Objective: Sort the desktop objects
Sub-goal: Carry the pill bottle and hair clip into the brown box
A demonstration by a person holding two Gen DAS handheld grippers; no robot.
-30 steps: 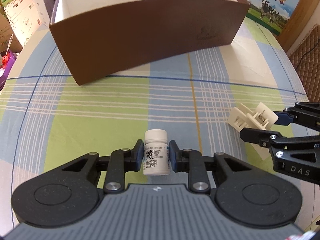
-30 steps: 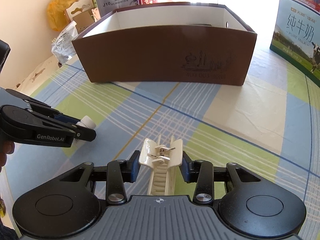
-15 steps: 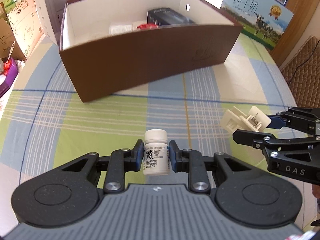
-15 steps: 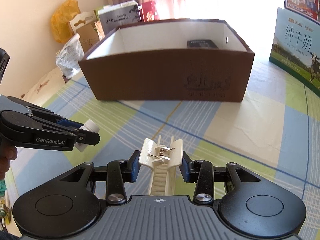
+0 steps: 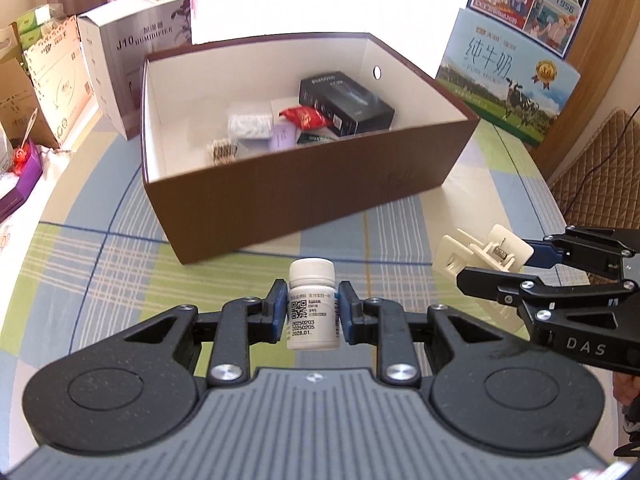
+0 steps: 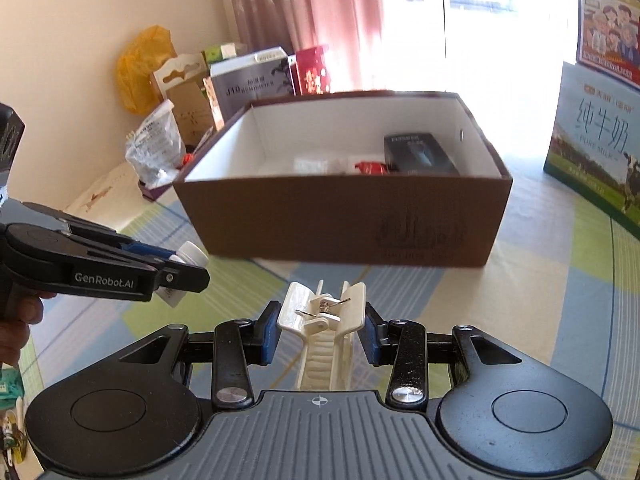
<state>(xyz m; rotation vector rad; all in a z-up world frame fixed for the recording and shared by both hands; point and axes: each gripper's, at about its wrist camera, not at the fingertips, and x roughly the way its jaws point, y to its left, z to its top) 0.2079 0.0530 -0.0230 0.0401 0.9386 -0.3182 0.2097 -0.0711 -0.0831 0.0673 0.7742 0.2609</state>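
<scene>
Left claw [image 5: 313, 312] grips one white bottle [image 5: 312, 307]; right claw [image 6: 319, 330] grips one cream clip [image 6: 323, 338].

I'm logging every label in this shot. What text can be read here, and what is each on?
"20250203", "20250205", "2028.01.": white pill bottle; its small print is unreadable.
"DAS": right gripper.
"GenRobot.AI": left gripper.
"J10", "HUMIDIFIER": grey carton.
"纯牛奶", "PURE MILK": milk carton.
Brown box logo: blurred.
Black box lettering: unreadable.
</scene>
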